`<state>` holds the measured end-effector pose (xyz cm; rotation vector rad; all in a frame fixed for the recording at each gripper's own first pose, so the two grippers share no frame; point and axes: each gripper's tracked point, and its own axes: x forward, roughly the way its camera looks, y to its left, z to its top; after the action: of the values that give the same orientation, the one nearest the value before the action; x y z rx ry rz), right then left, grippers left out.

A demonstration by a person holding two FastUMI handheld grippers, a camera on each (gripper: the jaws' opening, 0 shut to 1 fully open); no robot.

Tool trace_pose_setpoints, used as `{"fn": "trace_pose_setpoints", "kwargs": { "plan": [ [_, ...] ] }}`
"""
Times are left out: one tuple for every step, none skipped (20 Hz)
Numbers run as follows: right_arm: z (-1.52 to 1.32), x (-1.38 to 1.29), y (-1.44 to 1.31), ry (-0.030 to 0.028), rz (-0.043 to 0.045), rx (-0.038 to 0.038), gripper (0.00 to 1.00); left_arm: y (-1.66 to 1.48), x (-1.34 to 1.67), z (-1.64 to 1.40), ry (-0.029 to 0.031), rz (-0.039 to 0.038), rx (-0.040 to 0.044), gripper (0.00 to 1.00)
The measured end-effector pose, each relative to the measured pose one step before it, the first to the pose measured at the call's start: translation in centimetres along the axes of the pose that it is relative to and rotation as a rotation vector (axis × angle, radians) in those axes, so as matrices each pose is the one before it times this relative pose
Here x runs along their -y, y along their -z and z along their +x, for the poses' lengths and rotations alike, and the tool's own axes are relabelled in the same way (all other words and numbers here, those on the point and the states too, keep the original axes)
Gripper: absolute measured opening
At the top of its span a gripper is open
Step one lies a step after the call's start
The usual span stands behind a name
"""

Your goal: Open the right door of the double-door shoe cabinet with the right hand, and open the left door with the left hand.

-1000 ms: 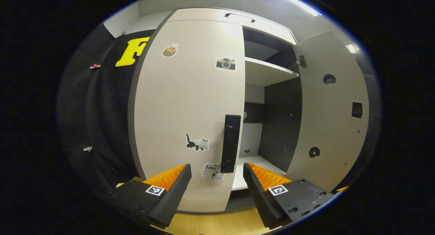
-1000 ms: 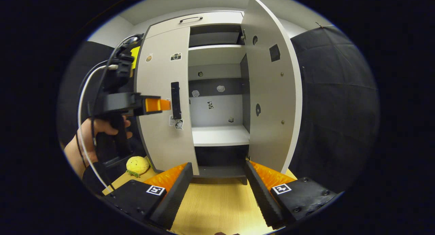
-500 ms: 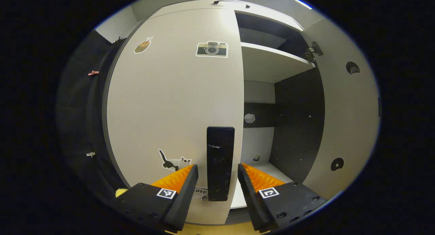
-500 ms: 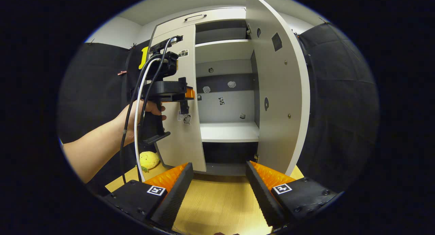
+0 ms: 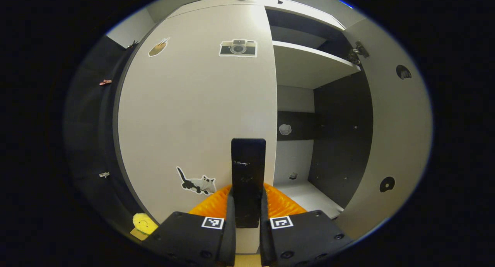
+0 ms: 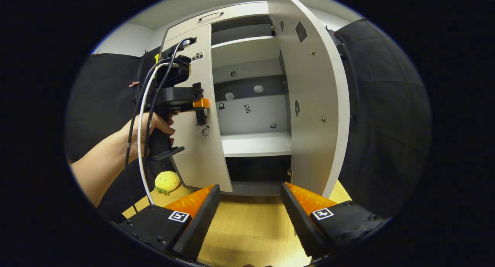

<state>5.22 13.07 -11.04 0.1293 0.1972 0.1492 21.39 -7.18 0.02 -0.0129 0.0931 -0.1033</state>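
Note:
The shoe cabinet's left door (image 5: 193,116) is closed, pale, with stickers and a dark upright handle (image 5: 248,170). My left gripper (image 5: 247,220) is shut on that handle, one finger pressed to each side. The right door (image 5: 398,135) stands swung wide open. From the right gripper view I see the left door (image 6: 197,143), the open right door (image 6: 313,104), and the left gripper (image 6: 199,104) held by a hand (image 6: 149,130) at the handle. My right gripper (image 6: 249,216) hangs open over the wooden floor, back from the cabinet, holding nothing.
White shelves (image 6: 255,143) show inside the cabinet behind the open right door. A yellow plush toy (image 6: 167,181) lies on the wooden floor (image 6: 247,236) at the cabinet's left foot. Black cloth walls stand on both sides.
My left gripper came forward to the left door's handle and closed its fingers on it. The right gripper stayed open, drifting slightly.

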Motion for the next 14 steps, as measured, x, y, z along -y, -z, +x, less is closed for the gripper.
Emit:
{"fn": "trace_pose_setpoints", "kwargs": {
  "plan": [
    [0.236, 0.039, -0.289, 0.00461, -0.00844, 0.00656, 0.98, 0.004, 0.057, -0.063, 0.01034, 0.01416, -0.00135, 0.21],
    [0.152, -0.008, -0.281, 0.00201, -0.01070, 0.00303, 0.98, 0.020, -0.031, -0.168, 0.00710, 0.02352, 0.00060, 0.17],
    [0.254, -0.024, -0.252, 0.00032, -0.00709, 0.00630, 0.98, -0.035, -0.076, -0.235, 0.00737, -0.00282, 0.01064, 0.12],
    [0.168, -0.189, -0.290, -0.00293, 0.00113, 0.00624, 0.98, 0.056, 0.019, -0.042, 0.00562, -0.01544, 0.00485, 0.12],
    [0.284, -0.378, -0.119, -0.00657, 0.00483, -0.00127, 0.99, -0.001, -0.078, -0.062, 0.00524, -0.01621, 0.00246, 0.11],
    [0.109, -0.407, 0.080, -0.00766, 0.00470, -0.00645, 0.98, 0.033, -0.067, -0.152, 0.00711, -0.00588, -0.00034, 0.11],
    [-0.090, -0.602, 0.030, -0.00728, 0.00196, -0.00268, 0.98, -0.018, -0.110, -0.068, 0.01247, 0.00380, -0.00328, 0.11],
    [-0.322, -0.671, 0.110, -0.00788, -0.00271, -0.00084, 0.99, 0.052, -0.026, 0.042, 0.01453, -0.00273, -0.00351, 0.11],
    [-0.467, -0.897, 0.223, -0.00735, -0.00736, -0.00010, 0.99, -0.078, -0.072, -0.130, 0.02083, -0.01336, -0.00141, 0.11],
    [-0.268, -0.719, 0.103, -0.00570, -0.00706, 0.00171, 0.98, -0.081, -0.149, -0.136, 0.01522, -0.00893, 0.00260, 0.11],
    [0.064, -0.481, -0.030, -0.00675, -0.00051, 0.00243, 0.98, 0.007, -0.109, -0.050, 0.00667, -0.00328, 0.00488, 0.11],
    [-0.160, -0.599, 0.109, -0.00650, 0.00392, 0.00125, 0.98, 0.004, -0.124, -0.128, 0.00305, 0.00252, 0.00648, 0.11],
    [-0.046, -0.590, 0.114, -0.00360, 0.00257, -0.00285, 0.99, -0.076, -0.168, -0.173, 0.00174, 0.00223, 0.00728, 0.11],
    [-0.114, -0.515, 0.112, 0.00035, -0.00046, -0.00130, 0.98, -0.017, -0.086, -0.087, 0.00435, -0.00327, 0.00495, 0.11]
  ]
}}
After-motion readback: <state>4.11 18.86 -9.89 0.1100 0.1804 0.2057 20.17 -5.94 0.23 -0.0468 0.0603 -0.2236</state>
